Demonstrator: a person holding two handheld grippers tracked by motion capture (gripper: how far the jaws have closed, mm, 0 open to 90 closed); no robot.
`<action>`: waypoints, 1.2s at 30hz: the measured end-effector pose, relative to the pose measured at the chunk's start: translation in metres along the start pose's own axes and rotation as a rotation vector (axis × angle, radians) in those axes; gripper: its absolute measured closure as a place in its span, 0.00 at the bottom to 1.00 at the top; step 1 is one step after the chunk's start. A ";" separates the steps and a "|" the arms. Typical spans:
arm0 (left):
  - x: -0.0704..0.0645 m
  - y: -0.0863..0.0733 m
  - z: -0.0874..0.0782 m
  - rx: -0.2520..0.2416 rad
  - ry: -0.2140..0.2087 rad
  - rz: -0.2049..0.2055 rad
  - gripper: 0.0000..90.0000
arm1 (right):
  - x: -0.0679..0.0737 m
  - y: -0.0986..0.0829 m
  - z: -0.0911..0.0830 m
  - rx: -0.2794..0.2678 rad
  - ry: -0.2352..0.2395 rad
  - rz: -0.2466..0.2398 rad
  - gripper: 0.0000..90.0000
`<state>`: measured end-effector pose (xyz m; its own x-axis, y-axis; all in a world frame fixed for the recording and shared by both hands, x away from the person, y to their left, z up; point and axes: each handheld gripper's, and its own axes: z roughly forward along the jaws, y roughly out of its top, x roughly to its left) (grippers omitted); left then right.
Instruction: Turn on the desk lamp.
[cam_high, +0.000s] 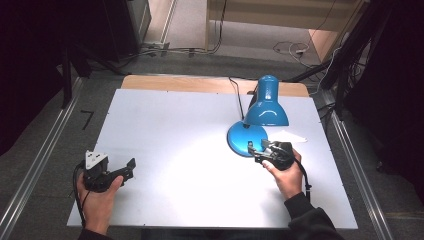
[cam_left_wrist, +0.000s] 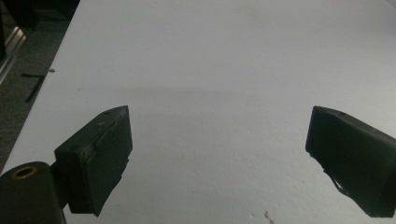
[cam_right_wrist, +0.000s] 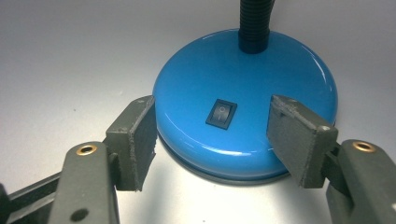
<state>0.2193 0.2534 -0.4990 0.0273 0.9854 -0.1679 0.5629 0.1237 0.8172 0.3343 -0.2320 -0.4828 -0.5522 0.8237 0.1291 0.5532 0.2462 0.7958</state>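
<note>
A blue desk lamp (cam_high: 265, 102) stands at the right of the white table (cam_high: 175, 130), its shade bent down over its round base (cam_high: 244, 139), casting light on the table. My right gripper (cam_high: 253, 149) is open at the base's near edge. In the right gripper view the jaws straddle the front of the base (cam_right_wrist: 261, 79), and a black rocker switch (cam_right_wrist: 221, 113) lies on top between them. A black flexible neck (cam_right_wrist: 253, 25) rises from the base. My left gripper (cam_high: 131, 167) is open near the table's front left, over bare table (cam_left_wrist: 210, 70).
A white scrap of paper (cam_high: 290, 136) lies just right of the lamp base. The lamp's black cord (cam_high: 238, 95) runs toward the table's far wooden edge (cam_high: 200, 82). Cables (cam_high: 292, 48) and dark stands crowd the floor beyond the table.
</note>
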 end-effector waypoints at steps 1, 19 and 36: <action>0.000 0.000 0.000 0.000 0.000 0.000 0.08 | -0.001 -0.001 -0.001 -0.002 0.000 0.003 0.35; 0.002 0.000 -0.001 -0.001 0.003 -0.005 0.08 | -0.007 -0.011 -0.021 0.006 -0.016 0.002 0.29; 0.000 -0.001 -0.001 0.004 0.012 -0.003 0.08 | -0.061 -0.061 -0.102 0.000 -0.169 0.079 0.26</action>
<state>0.2184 0.2537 -0.4991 0.0162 0.9864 -0.1635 0.5661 0.1257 0.8147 0.2708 -0.3496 -0.4795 -0.3940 0.9147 0.0901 0.5909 0.1769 0.7871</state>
